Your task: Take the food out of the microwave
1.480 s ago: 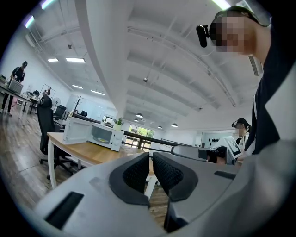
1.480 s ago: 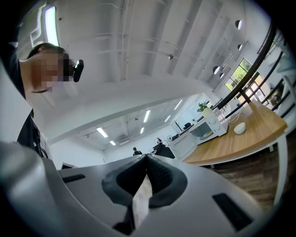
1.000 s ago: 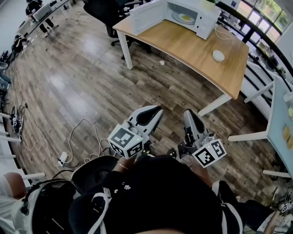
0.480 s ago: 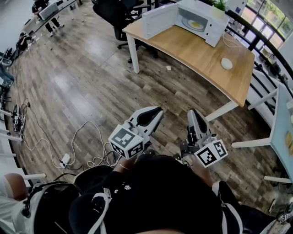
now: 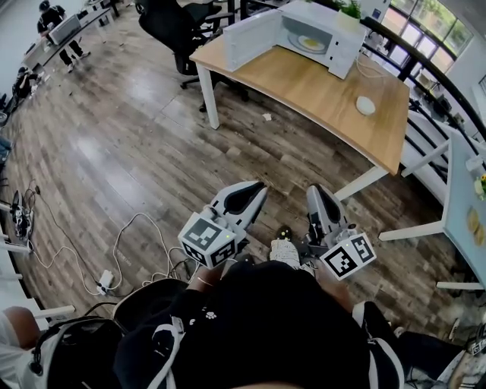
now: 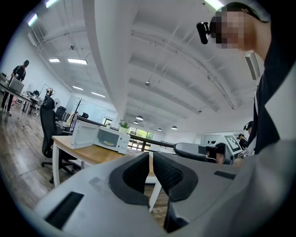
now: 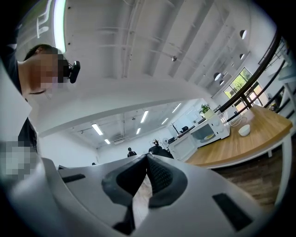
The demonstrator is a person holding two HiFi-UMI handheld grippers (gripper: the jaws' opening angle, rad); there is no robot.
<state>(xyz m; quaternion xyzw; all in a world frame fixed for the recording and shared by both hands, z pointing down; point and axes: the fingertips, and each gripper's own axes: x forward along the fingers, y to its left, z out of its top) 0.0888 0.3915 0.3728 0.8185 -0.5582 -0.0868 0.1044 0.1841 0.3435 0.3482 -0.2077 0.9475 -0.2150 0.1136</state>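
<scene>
A white microwave (image 5: 334, 30) stands at the far end of a wooden table (image 5: 319, 87), its door (image 5: 250, 39) swung open to the left. Inside lies a plate with yellow food (image 5: 307, 42). Both grippers are held close to my body over the floor, far from the table. The left gripper (image 5: 249, 194) and the right gripper (image 5: 316, 196) are shut on nothing. The left gripper view shows the microwave (image 6: 99, 137) beyond the left gripper (image 6: 150, 159). In the right gripper view the microwave (image 7: 208, 131) is past the right gripper (image 7: 146, 159).
A white bowl (image 5: 365, 105) sits on the table near the microwave's cable. A black office chair (image 5: 171, 23) stands left of the table. Cables (image 5: 129, 235) and a power strip (image 5: 105, 279) lie on the wooden floor at left. Another table (image 5: 465, 190) is at right.
The table and microwave have shifted slightly in the head view as I walk. A shoe now shows between the grippers. Both grippers stay shut and held the same.
</scene>
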